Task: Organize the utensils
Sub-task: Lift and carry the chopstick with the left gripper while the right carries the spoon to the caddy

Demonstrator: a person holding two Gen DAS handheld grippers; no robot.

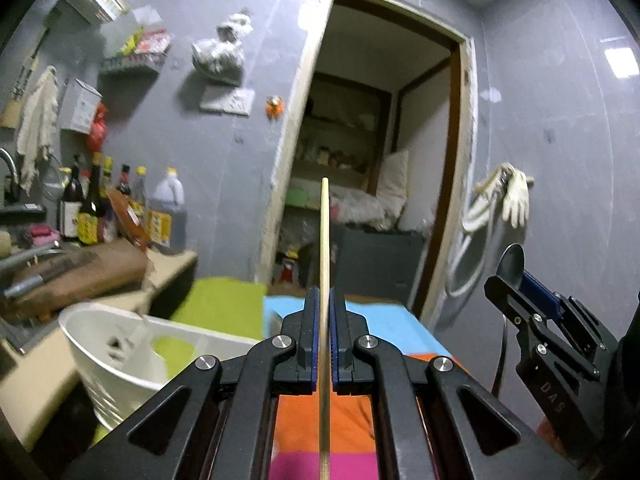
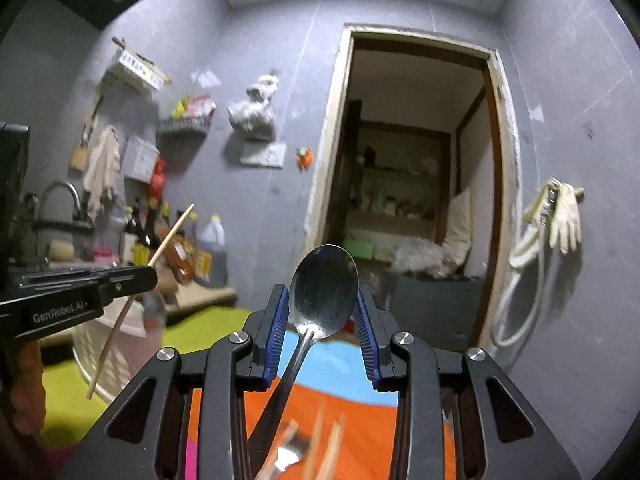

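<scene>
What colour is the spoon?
Shiny silver. The spoon shows best in the right wrist view, sitting in the right gripper.

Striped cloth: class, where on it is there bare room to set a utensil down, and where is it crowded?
Free: the green stripe between the white basket and the blue stripe; the blue stripe also looks bare. Crowded: the orange stripe, where blurred chopsticks and something shiny lie below the right gripper.

The tub sits left of the cloth. Bottles stand behind the tub. The door is behind the cloth.
</scene>
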